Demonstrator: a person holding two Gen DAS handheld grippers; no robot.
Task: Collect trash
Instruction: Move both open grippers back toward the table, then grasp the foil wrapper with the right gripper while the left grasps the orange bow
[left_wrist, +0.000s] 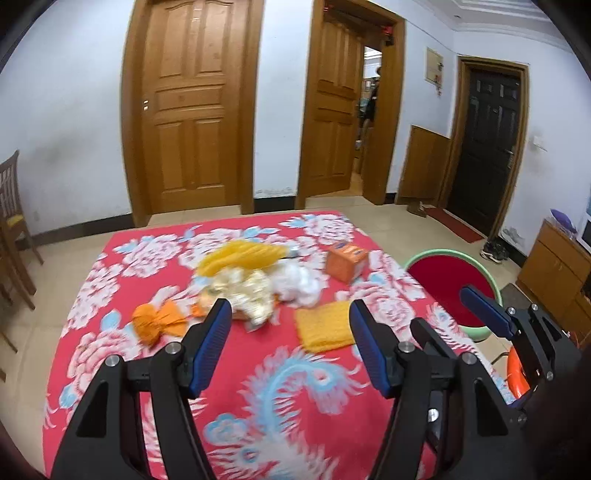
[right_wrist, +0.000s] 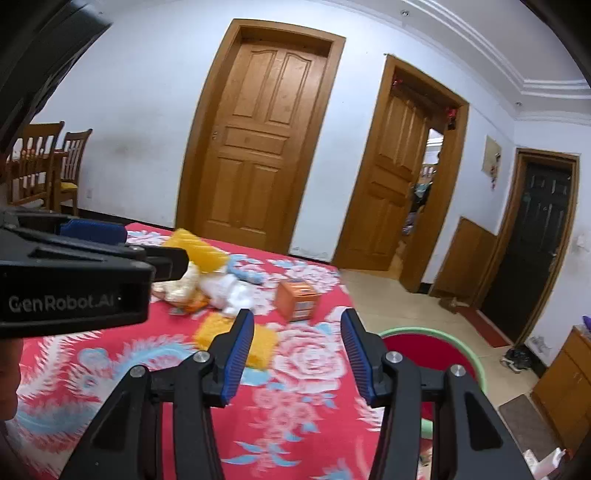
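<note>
Still at the outset, we hover both grippers, left (left_wrist: 290, 345) and right (right_wrist: 297, 354), released and carrying nothing, over a red flowered cloth (left_wrist: 258, 424). All the trash lies uncollected at twelve o'clock: one orange box (left_wrist: 345, 263), one yellow pad (left_wrist: 325, 328), one orange wrapper (left_wrist: 157, 323), one mixed heap (left_wrist: 255, 280). One green-rimmed bin (left_wrist: 448, 286) waits at two o'clock.

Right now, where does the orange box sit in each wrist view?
Left wrist: orange box on the far right part of the red floral cloth, right of the trash pile.
Right wrist: orange box at centre, just beyond the open fingers.
Shared landmark: green-rimmed bin.
</note>
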